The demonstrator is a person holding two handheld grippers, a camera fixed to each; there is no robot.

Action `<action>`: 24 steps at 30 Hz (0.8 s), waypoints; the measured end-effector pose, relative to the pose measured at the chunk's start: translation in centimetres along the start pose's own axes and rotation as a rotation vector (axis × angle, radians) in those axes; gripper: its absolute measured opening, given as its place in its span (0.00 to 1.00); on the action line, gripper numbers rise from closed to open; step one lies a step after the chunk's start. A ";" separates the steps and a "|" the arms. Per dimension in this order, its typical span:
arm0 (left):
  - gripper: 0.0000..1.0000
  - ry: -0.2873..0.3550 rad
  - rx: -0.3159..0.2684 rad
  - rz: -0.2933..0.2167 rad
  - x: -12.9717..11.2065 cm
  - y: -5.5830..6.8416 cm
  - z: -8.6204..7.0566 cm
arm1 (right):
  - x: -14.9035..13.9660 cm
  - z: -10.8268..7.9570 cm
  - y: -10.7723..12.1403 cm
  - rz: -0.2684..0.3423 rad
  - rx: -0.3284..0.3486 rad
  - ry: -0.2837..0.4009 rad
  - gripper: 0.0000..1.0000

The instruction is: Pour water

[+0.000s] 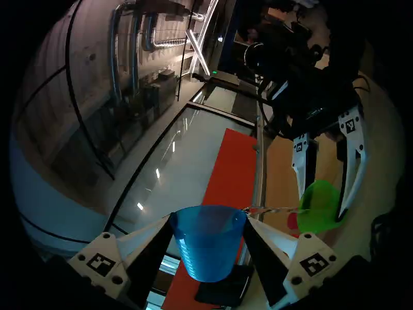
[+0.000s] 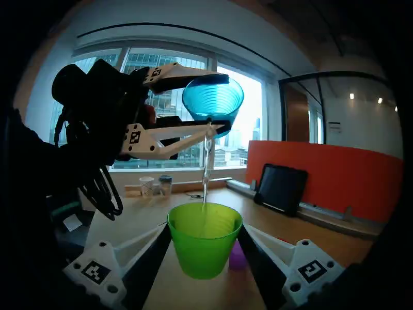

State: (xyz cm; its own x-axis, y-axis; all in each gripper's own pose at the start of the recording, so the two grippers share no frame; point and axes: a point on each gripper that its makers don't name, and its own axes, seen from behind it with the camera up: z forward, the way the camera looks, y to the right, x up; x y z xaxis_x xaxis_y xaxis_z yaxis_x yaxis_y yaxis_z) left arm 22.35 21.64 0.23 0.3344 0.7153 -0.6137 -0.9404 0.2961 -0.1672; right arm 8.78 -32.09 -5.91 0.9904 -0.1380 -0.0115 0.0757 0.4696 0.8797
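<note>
On the wooden bench (image 2: 299,227) around you, a black tablet (image 2: 281,188) leans against the orange partition (image 2: 335,175). A small purple object (image 2: 237,257) sits just behind the green cup (image 2: 205,245). A paper cup (image 2: 147,185) and a lidded jar (image 2: 165,184) stand side by side near the window (image 2: 155,72), well away from the pour. Between the two cups there is open air, crossed by a thin stream of water (image 2: 206,165).

You hold your left hand-held gripper (image 2: 219,102) high and rolled onto its side, so that in the right gripper view one finger sits above the other. Both fingers press the sides of the blue cup (image 2: 212,101). The cup is tipped, and water leaves its lower lip. Black cables (image 2: 103,191) hang beneath that gripper.

You hold your right hand-held gripper (image 2: 205,230) low over the bench, directly below. It clamps the green cup upright between both fingers. The stream falls into the cup's open mouth.
</note>
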 end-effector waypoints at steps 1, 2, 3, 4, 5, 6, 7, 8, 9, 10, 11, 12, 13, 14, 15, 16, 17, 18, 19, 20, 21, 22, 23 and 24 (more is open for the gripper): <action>0.88 0.000 0.000 0.004 0.0 0.0 0.0 | 0.0 0.0 0.0 0.000 -0.001 0.001 0.90; 0.88 0.001 -0.001 0.007 0.1 0.0 0.0 | 0.0 0.0 0.0 -0.001 -0.001 0.002 0.90; 0.88 0.001 0.000 0.011 0.1 0.0 0.0 | 0.0 0.0 0.1 -0.001 -0.002 0.002 0.90; 0.88 0.001 0.001 0.015 0.2 -0.1 0.0 | 0.0 0.0 0.1 -0.001 -0.002 0.003 0.90; 0.88 0.001 0.002 0.018 0.2 -0.1 0.0 | 0.0 -0.1 0.1 -0.002 -0.002 0.003 0.90; 0.88 0.001 0.002 0.021 0.3 -0.2 0.0 | 0.0 -0.1 0.1 -0.002 -0.002 0.003 0.90; 0.88 0.002 0.003 0.025 0.3 -0.2 0.0 | 0.0 -0.1 0.2 -0.002 -0.003 0.004 0.90; 0.88 0.002 0.003 0.028 0.4 -0.3 0.0 | 0.0 -0.1 0.2 -0.002 -0.003 0.004 0.90; 0.88 0.002 0.003 0.031 0.4 -0.3 0.0 | 0.0 -0.1 0.2 -0.002 -0.003 0.005 0.90; 0.88 0.001 0.004 0.034 0.4 -0.4 0.0 | 0.0 -0.2 0.2 -0.002 -0.003 0.005 0.90; 0.88 0.000 0.004 0.037 0.4 -0.4 0.0 | 0.0 -0.2 0.3 -0.002 -0.003 0.006 0.90; 0.88 0.000 0.005 0.041 0.5 -0.5 0.0 | 0.0 -0.3 0.3 -0.002 -0.004 0.006 0.90; 0.88 0.001 0.006 0.047 0.6 -0.5 0.0 | 0.0 -0.3 0.3 -0.002 -0.005 0.007 0.90; 0.88 0.002 0.006 0.052 0.6 -0.6 0.0 | 0.0 -0.3 0.3 -0.003 -0.005 0.008 0.90; 0.88 0.002 0.006 0.057 0.7 -0.6 0.0 | 0.0 -0.4 0.4 -0.003 -0.006 0.008 0.90; 0.88 0.002 0.006 0.062 0.7 -0.7 0.0 | 0.1 -0.4 0.4 -0.003 -0.006 0.009 0.90; 0.88 0.003 0.005 0.067 0.8 -0.7 0.0 | 0.1 -0.4 0.4 -0.003 -0.007 0.009 0.90; 0.88 0.004 0.006 0.072 0.9 -0.7 0.0 | 0.1 -0.4 0.4 -0.003 -0.007 0.010 0.90; 0.88 0.005 0.006 0.077 1.0 -0.8 0.0 | 0.1 -0.5 0.4 -0.003 -0.008 0.011 0.90; 0.88 0.006 0.007 0.082 1.1 -0.9 0.0 | 0.2 -0.5 0.4 -0.003 -0.008 0.012 0.90; 0.88 0.006 0.007 0.087 1.2 -0.9 0.0 | 0.2 -0.5 0.4 -0.003 -0.008 0.013 0.90; 0.88 0.007 0.008 0.093 1.3 -1.0 0.0 | 0.2 -0.5 0.4 -0.003 -0.008 0.014 0.90; 0.88 0.007 0.008 0.098 1.3 -1.0 0.0 | 0.2 -0.6 0.4 -0.003 -0.008 0.015 0.90; 0.88 0.007 0.008 0.103 1.4 -1.1 0.1 | 0.2 -0.6 0.4 -0.003 -0.009 0.015 0.90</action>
State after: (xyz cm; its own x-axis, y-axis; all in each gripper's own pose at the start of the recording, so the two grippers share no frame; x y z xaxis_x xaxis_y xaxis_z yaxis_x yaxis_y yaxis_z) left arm 23.81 22.36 -0.41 0.2352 0.7375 -0.6330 -0.9693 0.2263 -0.0965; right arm 9.09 -31.41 -5.85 0.9918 -0.1259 -0.0211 0.0792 0.4769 0.8754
